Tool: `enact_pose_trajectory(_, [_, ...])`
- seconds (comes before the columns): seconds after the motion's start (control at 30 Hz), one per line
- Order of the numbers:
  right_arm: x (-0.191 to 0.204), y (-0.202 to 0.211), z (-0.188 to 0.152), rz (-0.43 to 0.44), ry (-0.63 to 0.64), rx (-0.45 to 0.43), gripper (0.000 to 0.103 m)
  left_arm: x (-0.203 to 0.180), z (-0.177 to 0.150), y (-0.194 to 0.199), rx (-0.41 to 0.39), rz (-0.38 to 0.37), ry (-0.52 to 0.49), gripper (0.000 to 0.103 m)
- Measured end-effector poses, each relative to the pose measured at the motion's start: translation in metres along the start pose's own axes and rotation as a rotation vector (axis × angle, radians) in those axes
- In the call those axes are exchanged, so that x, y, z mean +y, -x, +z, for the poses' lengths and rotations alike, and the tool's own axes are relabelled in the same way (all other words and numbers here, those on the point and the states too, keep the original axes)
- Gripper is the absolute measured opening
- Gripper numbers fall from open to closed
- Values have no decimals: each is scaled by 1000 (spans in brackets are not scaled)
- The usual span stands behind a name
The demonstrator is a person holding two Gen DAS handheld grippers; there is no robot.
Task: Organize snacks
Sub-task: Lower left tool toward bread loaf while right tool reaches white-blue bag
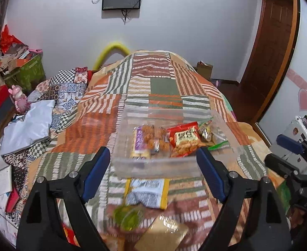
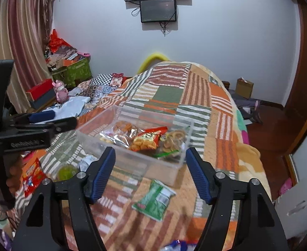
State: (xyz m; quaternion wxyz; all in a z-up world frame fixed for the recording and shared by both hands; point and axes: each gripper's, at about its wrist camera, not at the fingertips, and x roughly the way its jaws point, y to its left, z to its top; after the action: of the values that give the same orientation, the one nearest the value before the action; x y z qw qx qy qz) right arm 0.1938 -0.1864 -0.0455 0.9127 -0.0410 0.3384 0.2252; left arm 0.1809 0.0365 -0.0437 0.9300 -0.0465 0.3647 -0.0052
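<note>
While open, both grippers (image 1: 153, 171) (image 2: 150, 172) flank bin (image 1: 153, 167).

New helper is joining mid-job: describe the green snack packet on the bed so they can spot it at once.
Start at the patchwork bedspread, then find the clear plastic box of snacks in its middle. The green packet lies flat on the bedspread just in front of the box, outside it. It is the only green-and-white bag there; those in the box are red and clear.

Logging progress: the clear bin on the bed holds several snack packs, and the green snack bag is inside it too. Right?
Not quite. The clear bin does hold several packs, but the green snack bag lies outside it on the quilt, just in front of the bin. The right wrist view shows this.
</note>
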Motion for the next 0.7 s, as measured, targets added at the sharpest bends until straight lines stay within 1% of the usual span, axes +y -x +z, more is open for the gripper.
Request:
enact_pose_trajectory(0.13, [-5, 11, -17, -22, -5, 17, 70, 11, -19, 17, 13, 24, 0, 86])
enact_pose_trajectory(0.27, [-11, 15, -40, -43, -22, 57, 70, 26, -40, 26, 43, 48, 8, 87])
enact_pose_trajectory(0.47, [-22, 10, -77, -76, -55, 145, 70, 63, -74, 32, 104, 95, 38, 87])
enact_pose_trajectory(0.6, [-26, 9, -96, -71, -87, 188, 70, 93, -95, 33, 140, 125, 81, 87])
enact_pose_trajectory(0.7, [-29, 9, -108, -62, -103, 217, 70, 109, -109, 30, 169, 150, 100, 87])
